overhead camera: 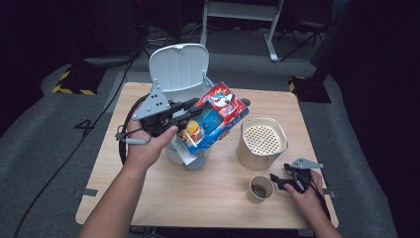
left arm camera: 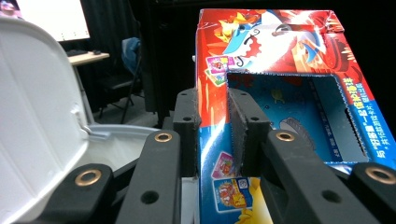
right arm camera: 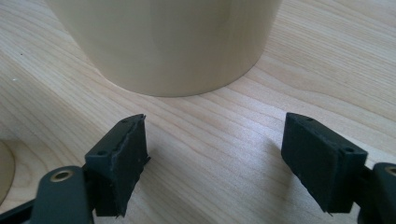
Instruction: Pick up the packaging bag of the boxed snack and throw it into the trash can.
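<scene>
Cardboard box (overhead camera: 214, 118), light and crushable, pinched at its cut-out edge by left tool (overhead camera: 190, 110); right tool (overhead camera: 281, 182) gapes empty.

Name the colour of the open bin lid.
White lid, clearest in the high view.

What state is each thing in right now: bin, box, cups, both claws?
Bin: lid up, open.
Box: gripped by the left claw, held tilted over the bin, its window panel torn open.
Left claw: shut on the box wall.
Right claw: open, empty, low over the table.
Large cup: upright, perforated insert inside.
Small cup: upright, something dark at the bottom.
</scene>
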`<state>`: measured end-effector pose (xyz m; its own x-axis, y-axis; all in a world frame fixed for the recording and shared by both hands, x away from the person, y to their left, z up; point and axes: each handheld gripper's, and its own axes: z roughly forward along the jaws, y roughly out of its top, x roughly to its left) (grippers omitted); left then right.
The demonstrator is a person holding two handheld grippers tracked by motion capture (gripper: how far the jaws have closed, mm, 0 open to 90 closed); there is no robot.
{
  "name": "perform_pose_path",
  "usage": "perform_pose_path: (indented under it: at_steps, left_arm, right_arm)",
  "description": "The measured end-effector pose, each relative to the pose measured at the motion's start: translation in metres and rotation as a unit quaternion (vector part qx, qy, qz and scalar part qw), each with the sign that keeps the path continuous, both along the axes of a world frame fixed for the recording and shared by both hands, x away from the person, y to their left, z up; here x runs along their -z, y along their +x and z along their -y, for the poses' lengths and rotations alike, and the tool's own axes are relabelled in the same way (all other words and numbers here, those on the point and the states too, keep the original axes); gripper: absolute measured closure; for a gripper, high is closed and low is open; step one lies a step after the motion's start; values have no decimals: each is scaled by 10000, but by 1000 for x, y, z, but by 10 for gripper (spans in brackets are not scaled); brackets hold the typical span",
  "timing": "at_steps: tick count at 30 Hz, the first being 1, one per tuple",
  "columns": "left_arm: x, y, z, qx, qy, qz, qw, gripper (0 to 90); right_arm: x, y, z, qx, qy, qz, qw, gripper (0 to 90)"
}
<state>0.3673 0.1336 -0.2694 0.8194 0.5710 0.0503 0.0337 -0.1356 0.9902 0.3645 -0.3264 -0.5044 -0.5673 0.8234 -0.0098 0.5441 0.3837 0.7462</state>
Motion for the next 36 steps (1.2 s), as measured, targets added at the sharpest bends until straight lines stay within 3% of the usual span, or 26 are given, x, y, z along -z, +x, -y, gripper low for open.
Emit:
perform_pose_path:
  at_steps: [14,18,25,30,36]
  left_arm:
    - [-26,20,-4,-533,-49,326,9980,746]
    - [-32,26,-4,-687,-110,362,9969,746]
    - [-40,38,-3,-1020,-57,514,9934,746]
    - [-47,46,-7,-1175,-176,575,9913,746]
    - [-50,59,-13,-1396,-172,545,9886,746]
  right_arm:
    - [0,0,0,1,-5,4,10000,226]
    - [0,-1,-3,121,-13,-8,9999,222]
    - [0,-1,-4,121,-9,0,9999,220]
    - [0,-1,-4,121,-9,1,9999,220]
    - [0,-1,-4,139,-13,0,9999,219]
